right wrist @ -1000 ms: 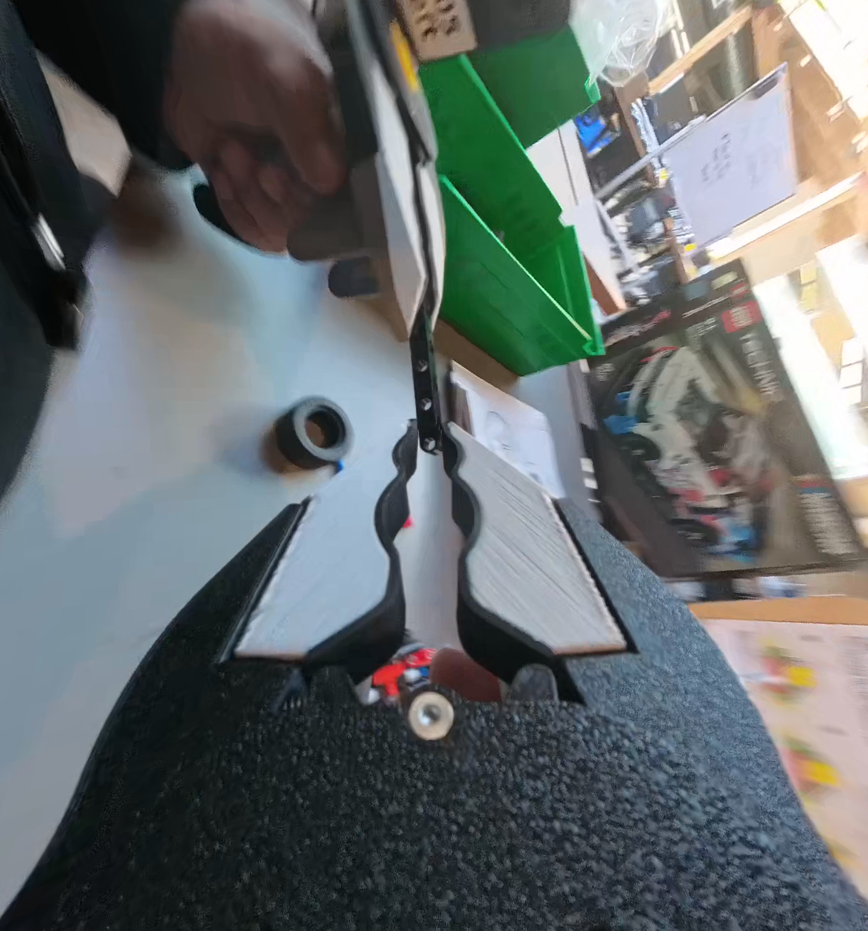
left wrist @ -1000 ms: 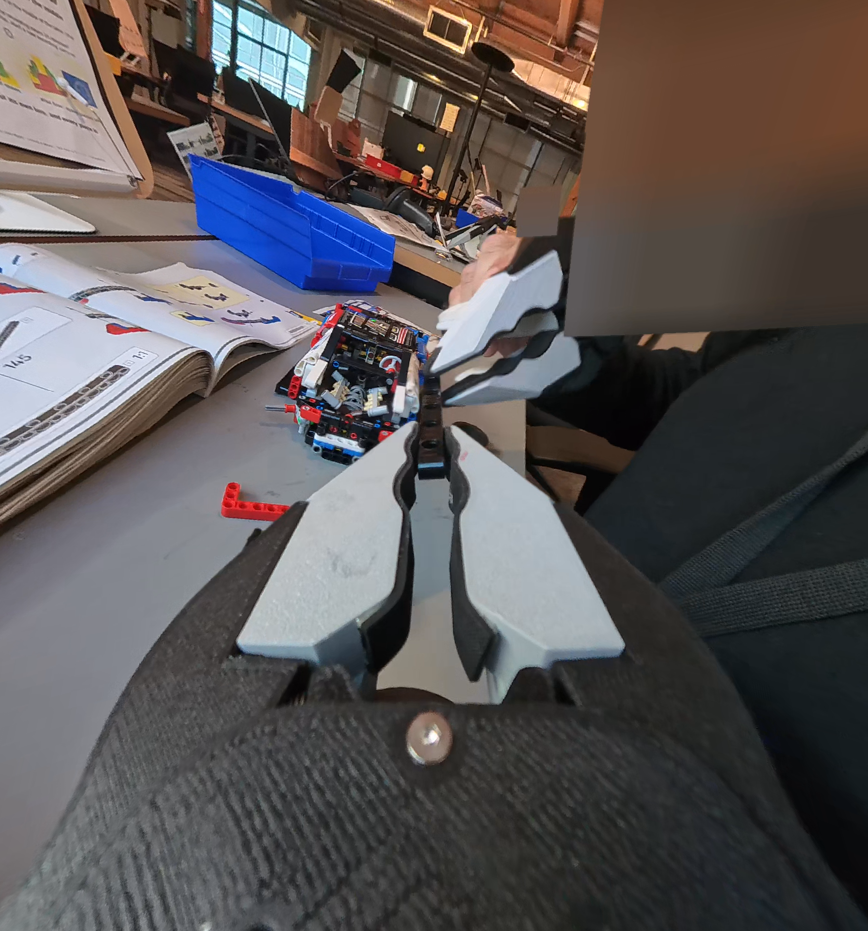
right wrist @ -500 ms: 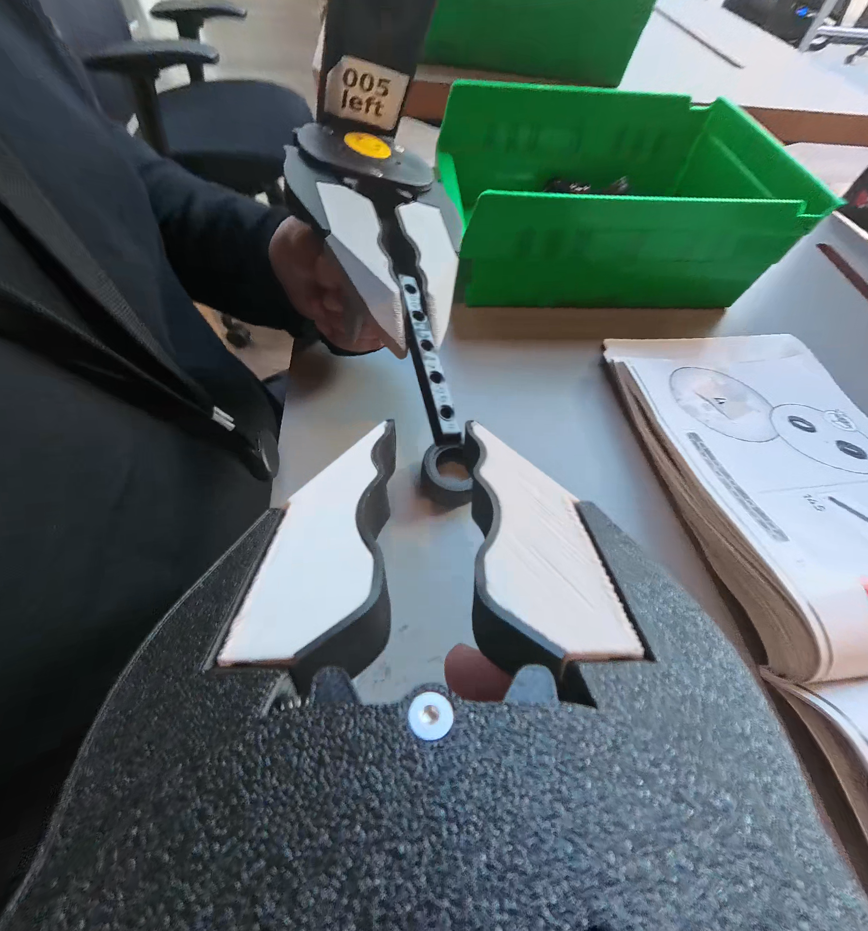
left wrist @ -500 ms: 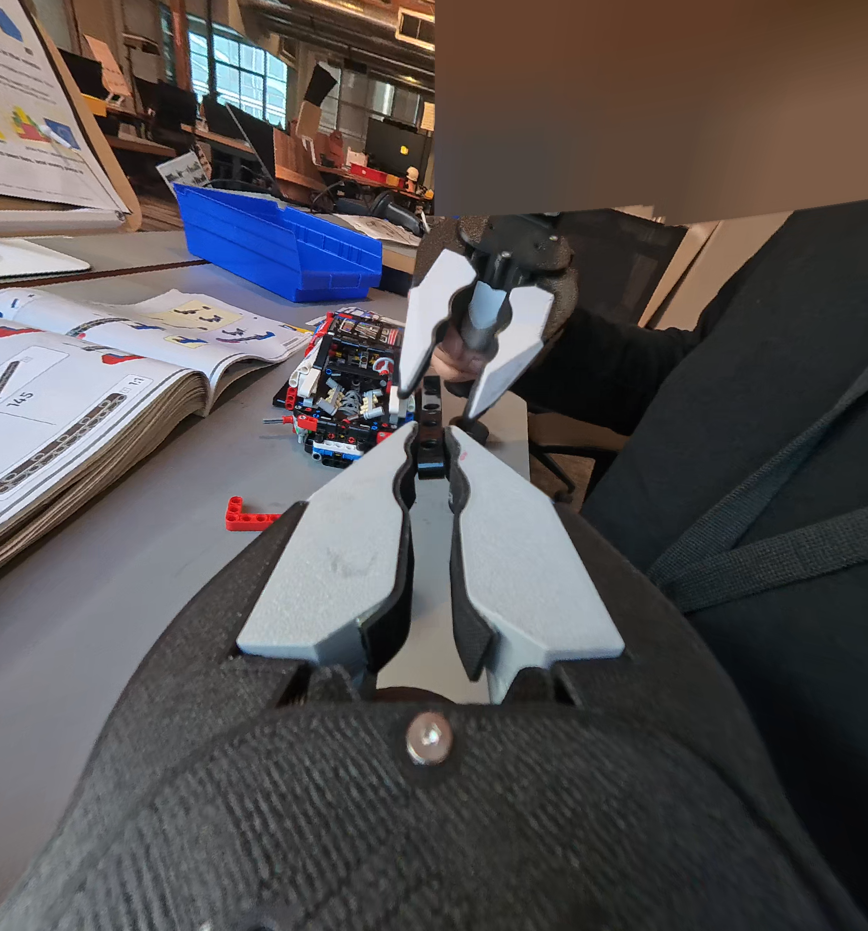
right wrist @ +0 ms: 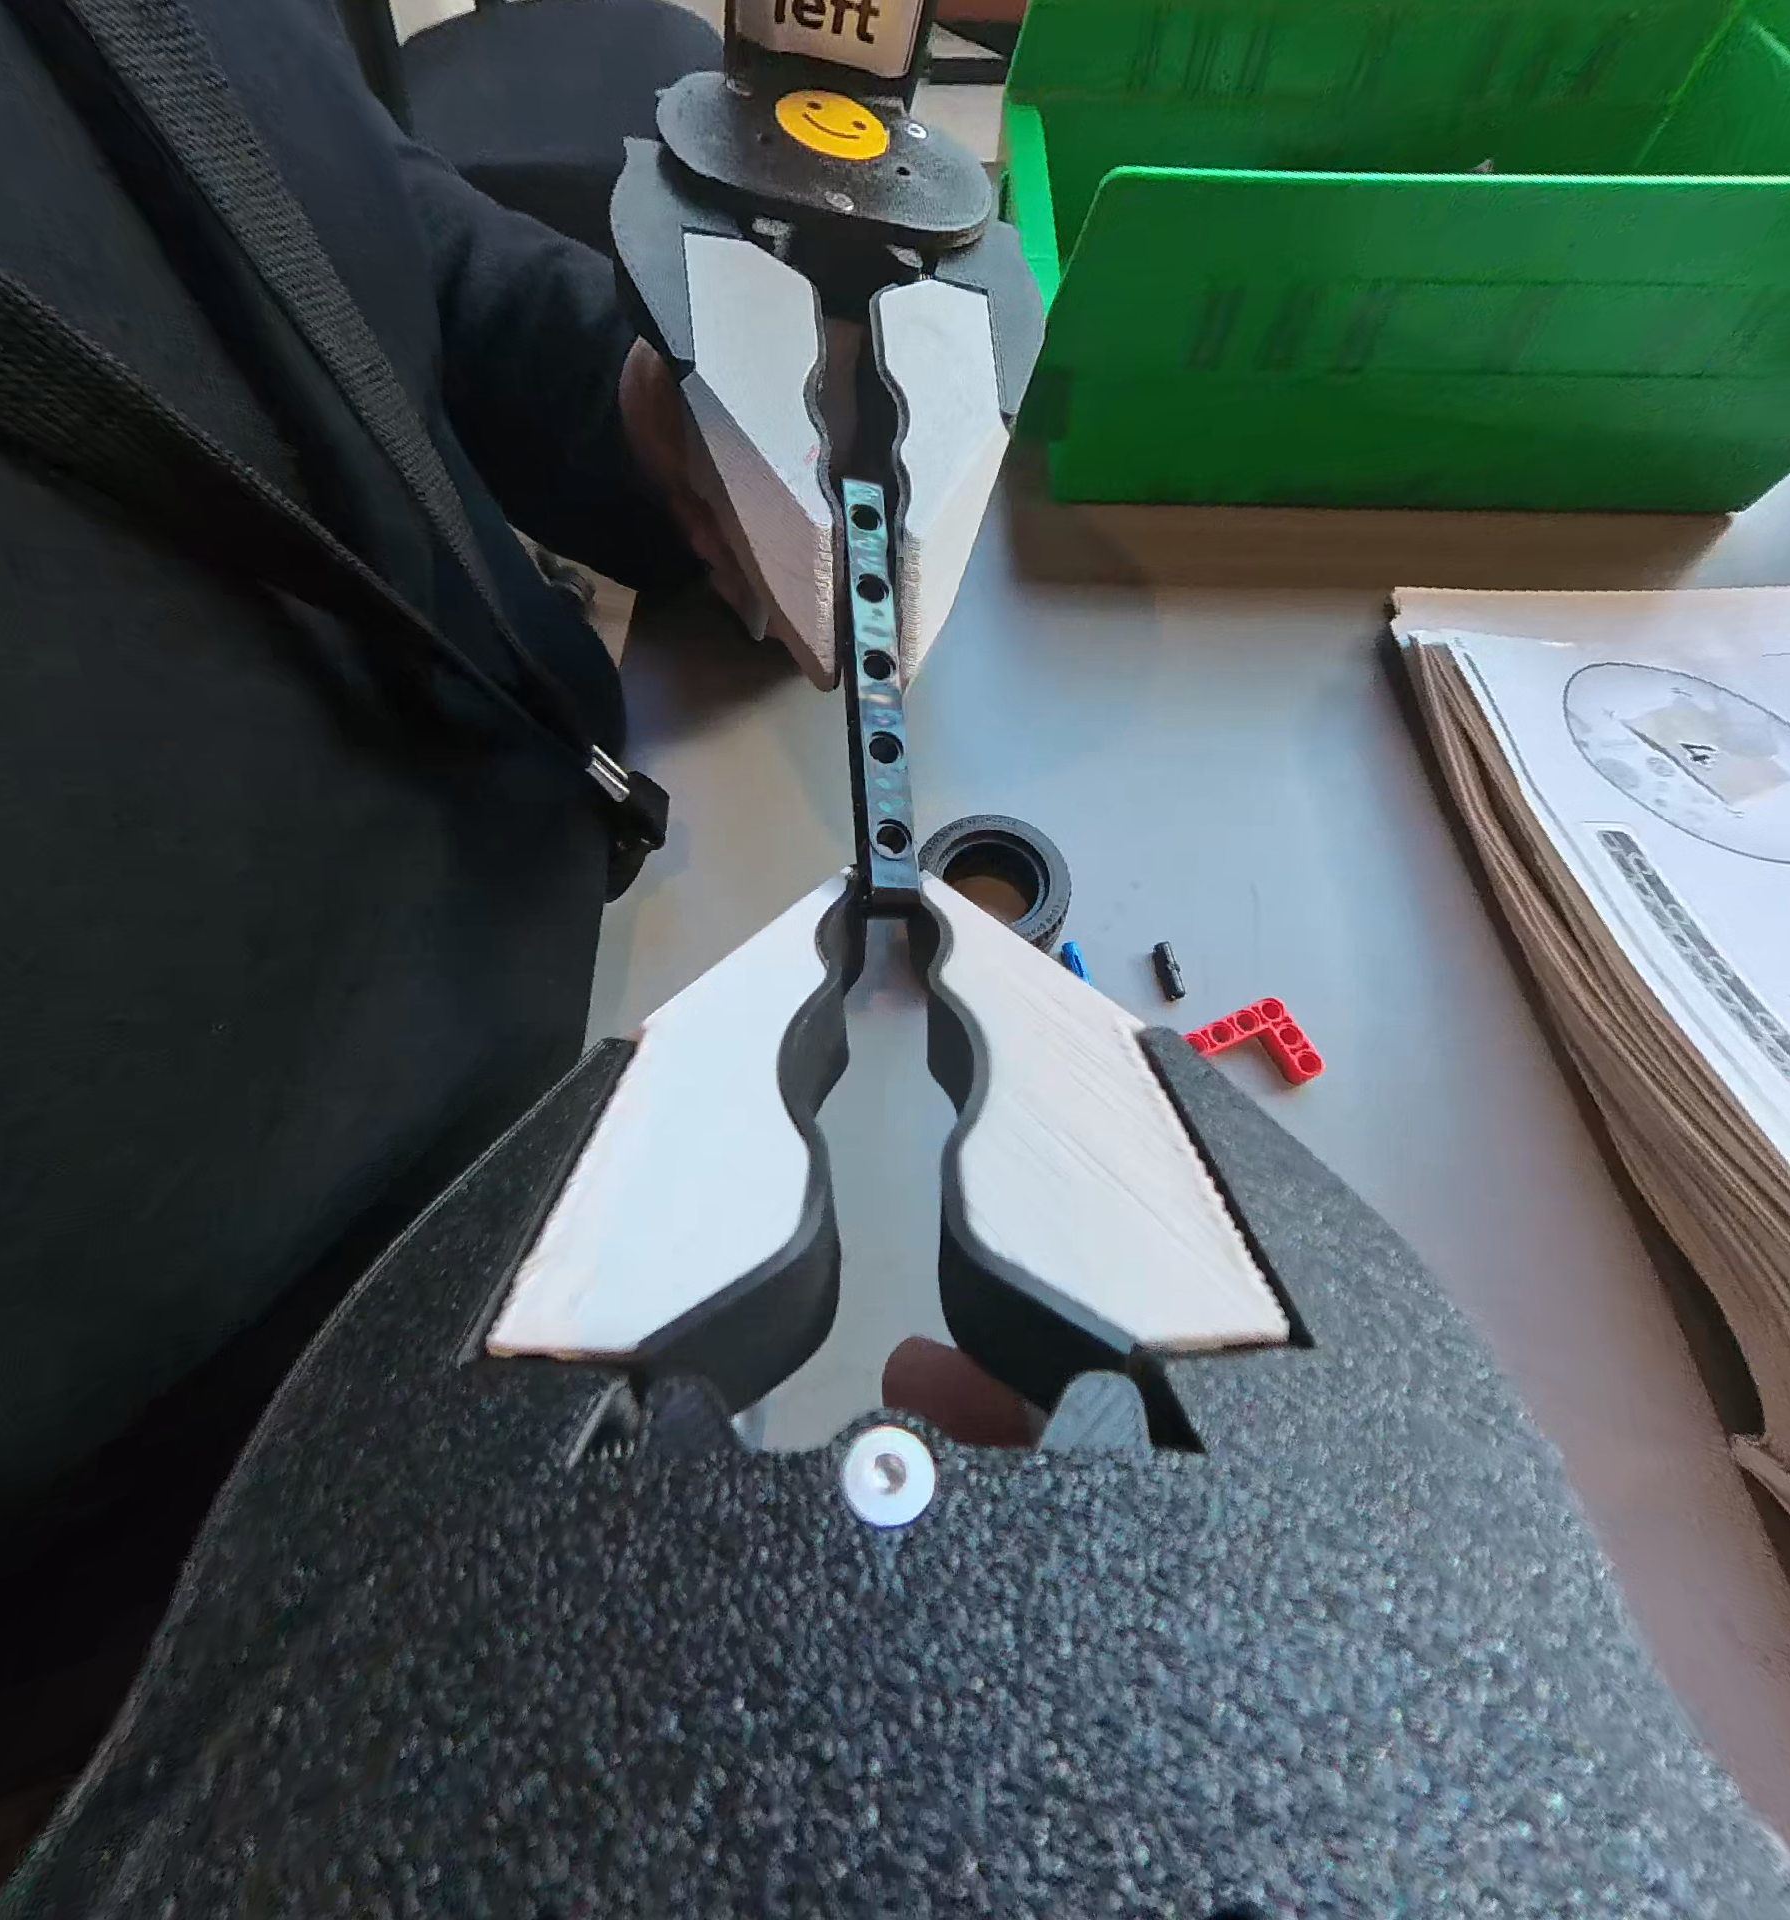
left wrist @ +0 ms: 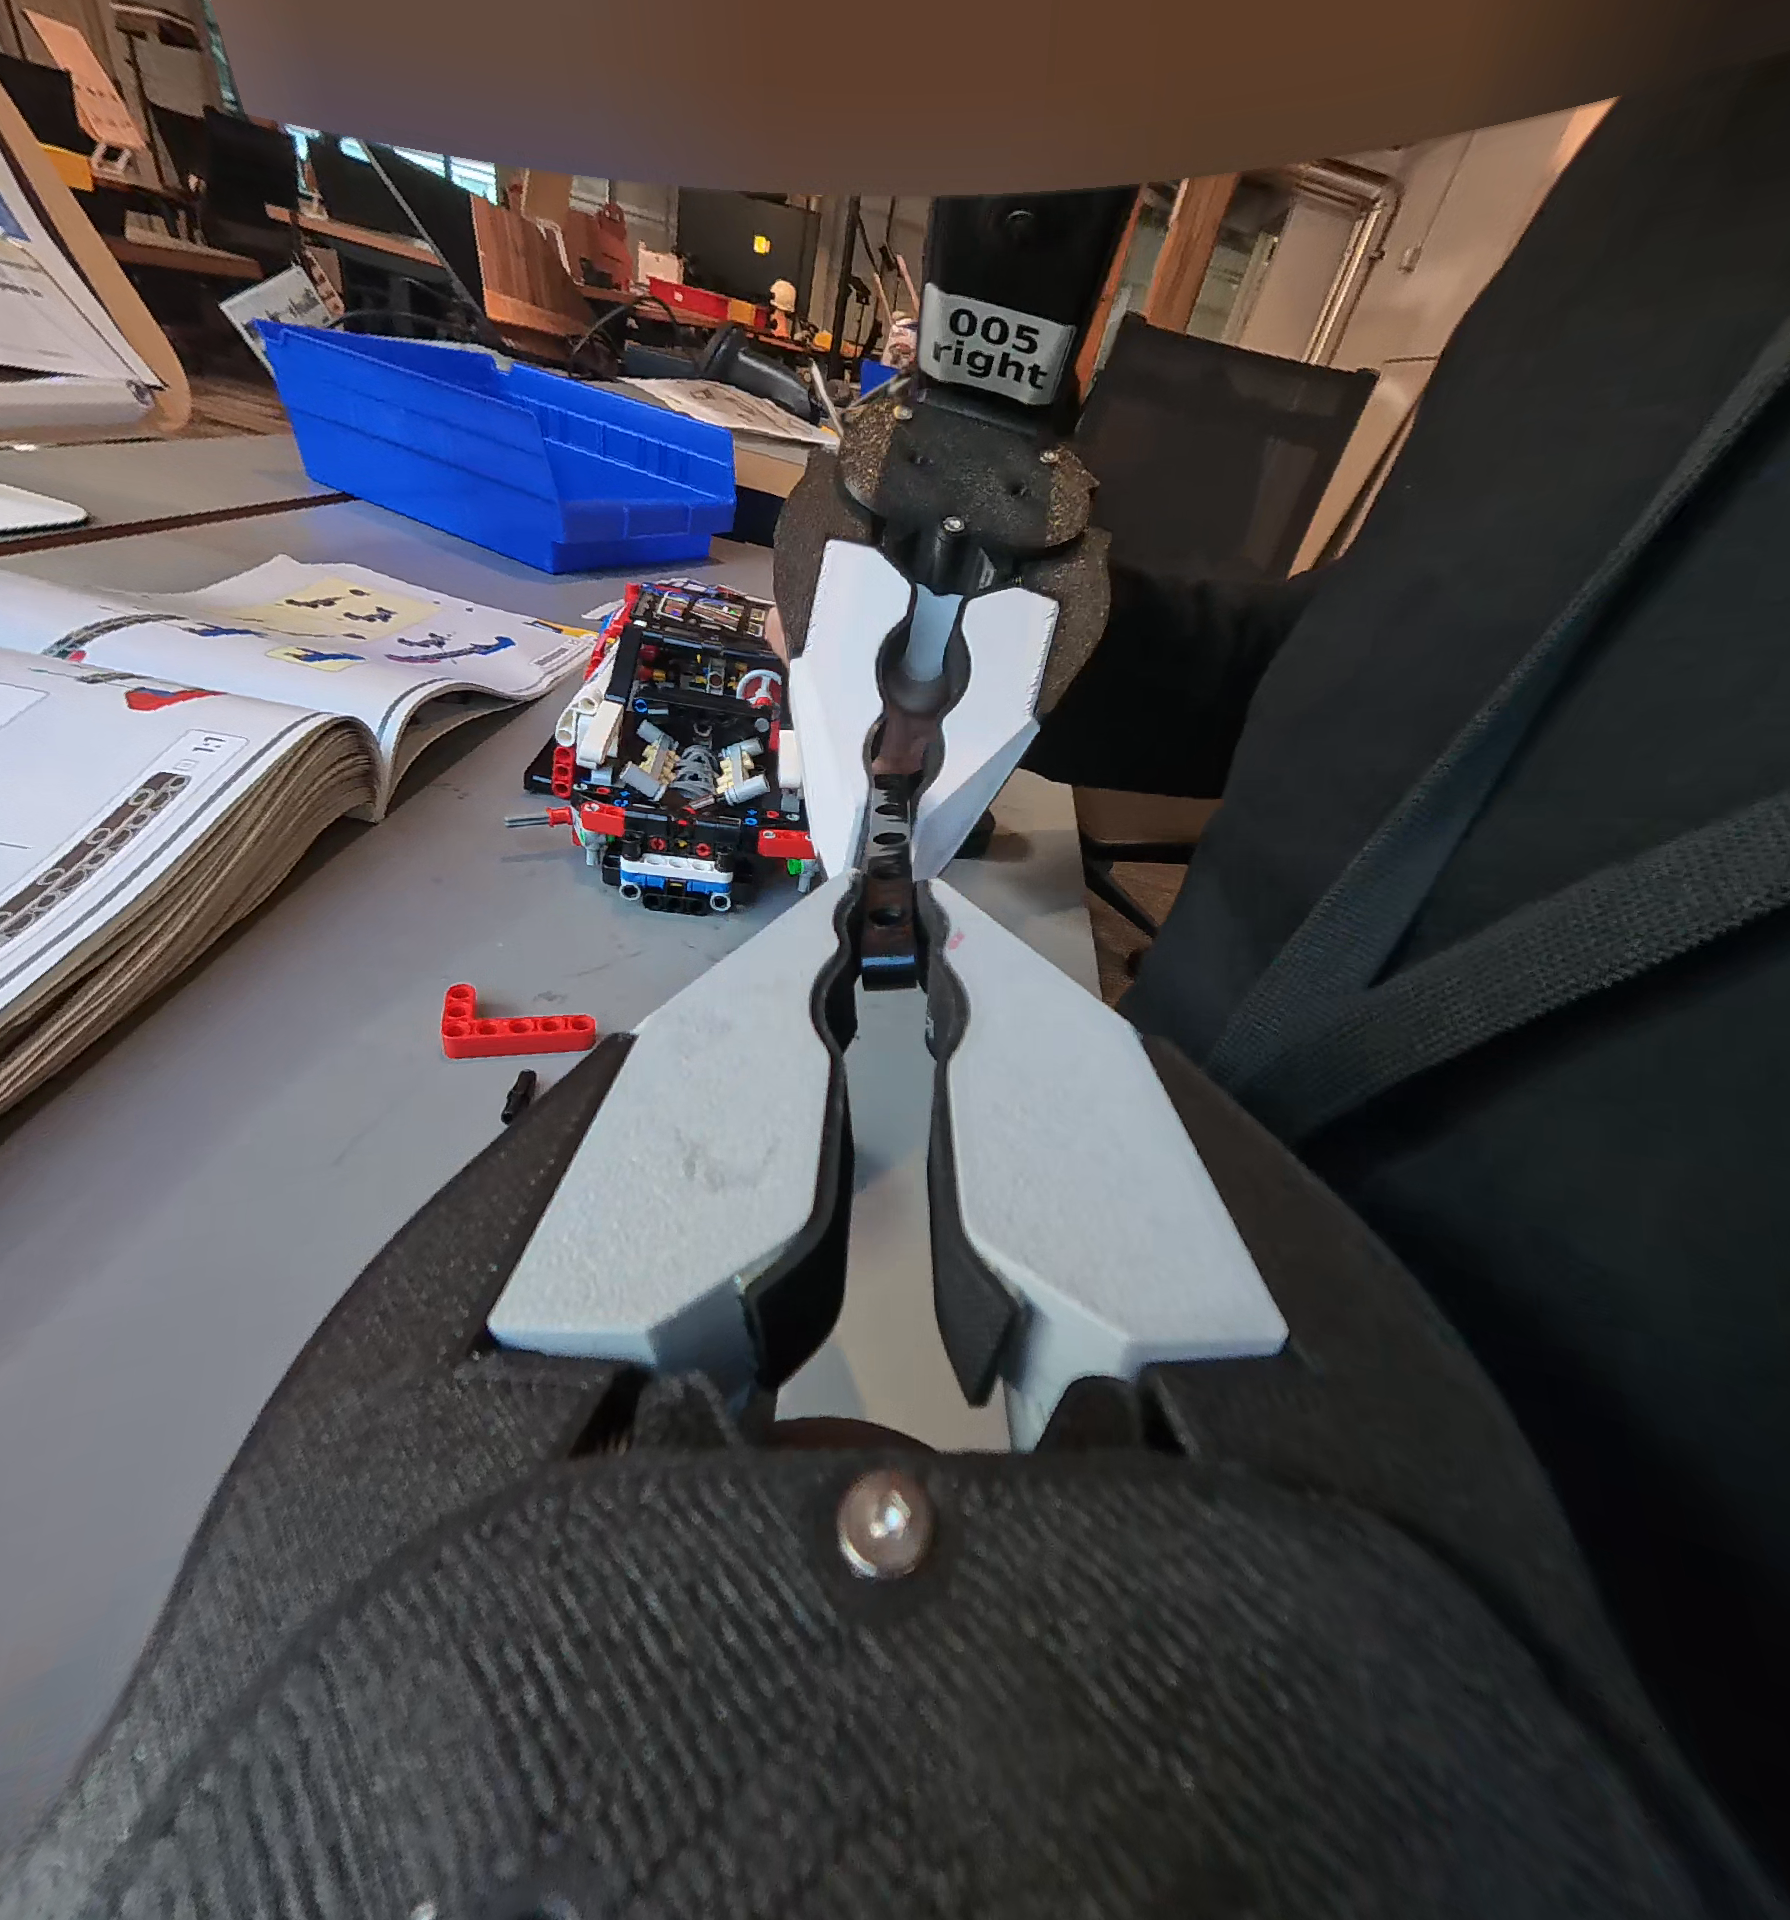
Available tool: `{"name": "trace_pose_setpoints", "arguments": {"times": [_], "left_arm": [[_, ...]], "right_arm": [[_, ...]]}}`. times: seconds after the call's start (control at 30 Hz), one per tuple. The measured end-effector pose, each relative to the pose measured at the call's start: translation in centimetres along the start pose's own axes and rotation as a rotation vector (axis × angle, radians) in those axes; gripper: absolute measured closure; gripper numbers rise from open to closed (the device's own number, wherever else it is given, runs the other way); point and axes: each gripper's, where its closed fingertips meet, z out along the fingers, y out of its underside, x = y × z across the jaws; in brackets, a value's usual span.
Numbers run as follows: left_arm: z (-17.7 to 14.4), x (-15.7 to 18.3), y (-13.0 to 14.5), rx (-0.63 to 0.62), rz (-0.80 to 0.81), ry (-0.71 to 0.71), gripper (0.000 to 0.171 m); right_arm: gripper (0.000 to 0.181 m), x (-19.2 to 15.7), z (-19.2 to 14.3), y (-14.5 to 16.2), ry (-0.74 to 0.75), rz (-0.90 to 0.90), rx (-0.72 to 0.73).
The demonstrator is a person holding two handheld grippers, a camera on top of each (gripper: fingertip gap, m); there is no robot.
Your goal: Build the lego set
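Observation:
A long black beam with holes point(right wrist: 875, 665) is held in the air between my two grippers, above the grey table point(right wrist: 1234, 748). My left gripper point(left wrist: 886, 920) is shut on one end of the beam point(left wrist: 886, 940). My right gripper point(right wrist: 889, 896) is shut on the other end. The two grippers face each other tip to tip; the right one shows in the left wrist view point(left wrist: 883, 868) and the left one in the right wrist view point(right wrist: 865, 655). The partly built lego car point(left wrist: 688, 758) stands on the table just left of the grippers.
A red L-shaped piece point(left wrist: 517, 1025) and a black pin point(left wrist: 519, 1093) lie near the car. A black tyre point(right wrist: 1005, 894) and a blue pin point(right wrist: 1076, 956) lie under the beam. An open instruction book point(left wrist: 143, 748), a blue bin point(left wrist: 517, 457) and a green bin point(right wrist: 1442, 332) surround the spot. Only a small space, under 4 cm, lies between the two pairs of fingers. The right tips stand about 20 centimeters off the open instruction book point(left wrist: 143, 748).
My right gripper was open half a second ago near the beam's free end. It has turned to face the left gripper and shut on that end. The left gripper kept its hold.

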Motion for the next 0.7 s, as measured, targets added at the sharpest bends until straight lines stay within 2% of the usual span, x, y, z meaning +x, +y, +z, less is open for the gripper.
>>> {"name": "trace_pose_setpoints", "arguments": {"times": [0.17,0.33,0.6,0.7], "left_arm": [[0.3,-0.4,0.4,-0.031,0.014,-0.030,0.166],[-0.1,-1.1,1.1,-0.084,0.017,-0.094,0.146],[-1.0,-1.7,2.1,-0.144,0.035,-0.189,0.139],[-1.0,-1.9,3.0,-0.205,0.037,-0.212,0.134]], "right_arm": [[0.175,0.5,-0.2,0.1,-0.001,-0.014,-0.002],[0.175,0.9,-0.7,1.0,0.057,-0.024,-0.033],[0.175,0.6,-1.7,3.2,0.141,-0.054,-0.108],[0.175,0.5,-2.6,3.4,0.172,-0.068,-0.131]]}}
